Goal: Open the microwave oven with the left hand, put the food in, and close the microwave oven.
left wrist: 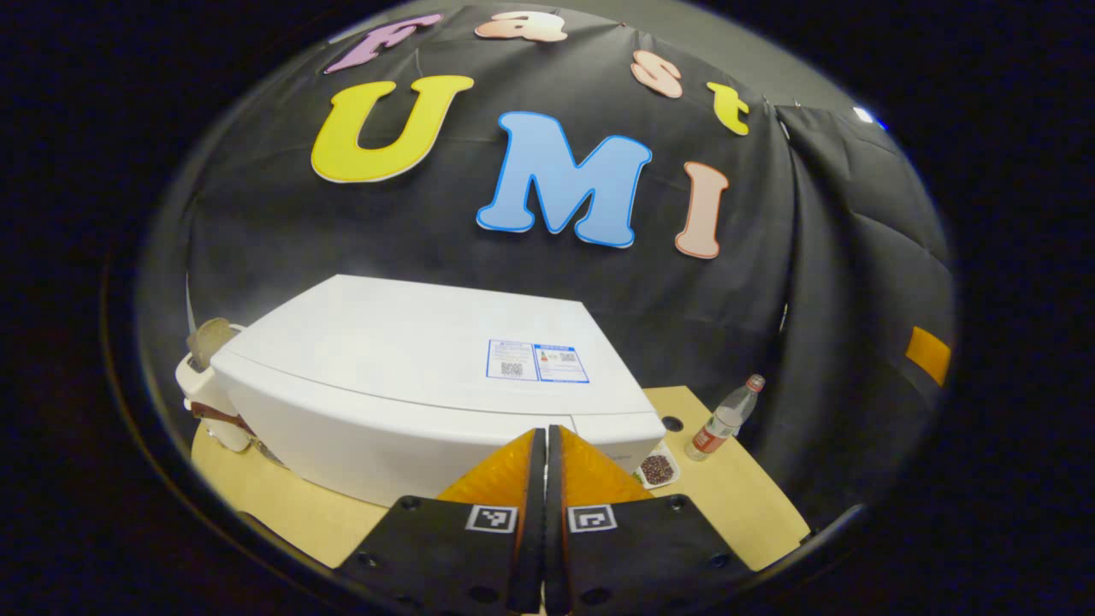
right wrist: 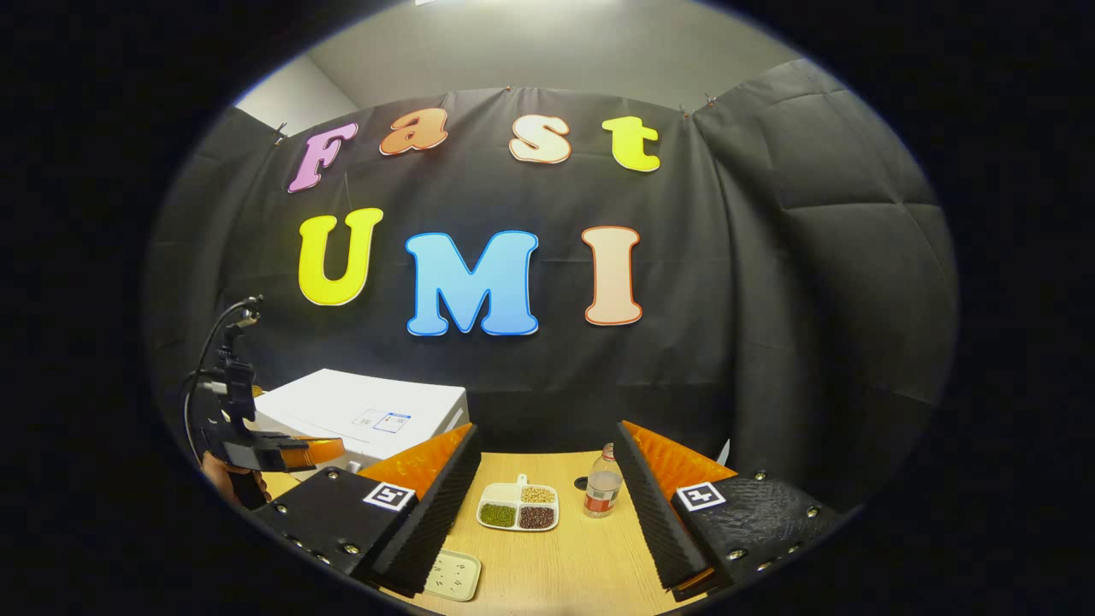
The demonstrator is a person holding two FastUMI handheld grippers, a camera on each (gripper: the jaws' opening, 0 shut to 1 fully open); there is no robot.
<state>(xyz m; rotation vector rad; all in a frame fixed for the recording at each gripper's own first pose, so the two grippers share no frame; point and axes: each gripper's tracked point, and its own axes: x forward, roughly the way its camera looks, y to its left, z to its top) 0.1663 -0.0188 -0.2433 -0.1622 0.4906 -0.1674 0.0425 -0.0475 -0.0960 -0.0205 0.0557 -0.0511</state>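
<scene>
Microwave oven (left wrist: 428,376) shut, left gripper (left wrist: 545,445) closed

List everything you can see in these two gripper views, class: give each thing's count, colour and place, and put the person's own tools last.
Microwave: one, white, on the table's left part, door not visibly open.
Tray: one, white, three compartments of green, tan and dark grains, mid-table, right of the microwave.
Bottle: one, clear with a red label, beside the tray.
Small dish: one, pale, at the near table edge.
White appliance: one, behind the microwave's far left end; kind unclear.
Table: one, light wood.
Left gripper: one, shut on nothing, in front of the microwave.
Right gripper: one, open, above the tray.
</scene>
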